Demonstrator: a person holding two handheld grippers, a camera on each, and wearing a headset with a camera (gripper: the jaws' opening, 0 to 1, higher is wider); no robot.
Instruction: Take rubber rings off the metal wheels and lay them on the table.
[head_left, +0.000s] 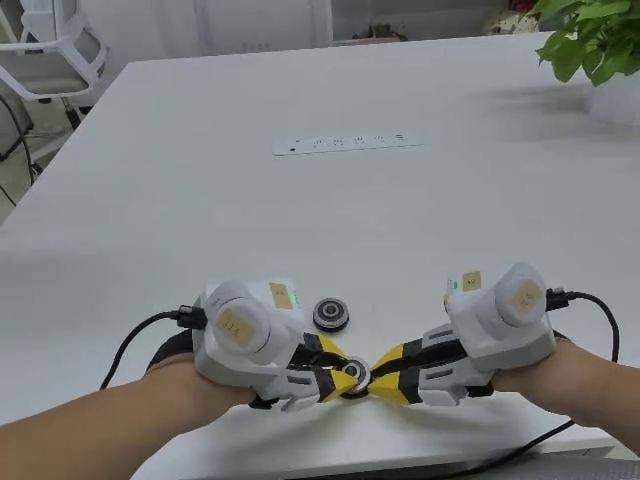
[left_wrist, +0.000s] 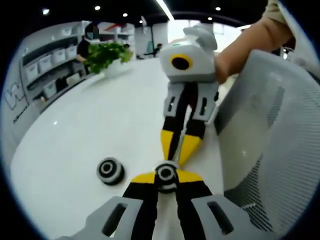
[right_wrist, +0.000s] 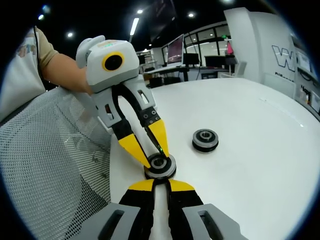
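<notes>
At the near edge of the white table (head_left: 200, 200), the 2 grippers meet nose to nose over 1 small wheel (head_left: 352, 375), which rests on the tabletop between their yellow tips. On the person's left, the left gripper (head_left: 335, 378) is clenched on this wheel: in the left gripper view its 2 yellow tips sit on either side of the wheel (left_wrist: 166, 176), pressed against its dark outer band. From the opposite side the right gripper (head_left: 375, 378) reaches in with its jaws drawn almost together, the tips touching the wheel's rim. Whether they have hold of anything there I cannot tell. The right gripper view shows the wheel (right_wrist: 160, 166) just past its own tips, with the left gripper's yellow fingers (right_wrist: 132, 145) straddling it from above. A second wheel (head_left: 331, 313) – dark outside, bright hub – lies flat on the table just beyond the grippers, apart from both. Farther up the table a white power strip (head_left: 347, 143) lies flush with the surface, and a green plant (head_left: 590, 40) stands at the far right corner. A mesh chair back (right_wrist: 50, 165) sits close behind the table's near edge.
</notes>
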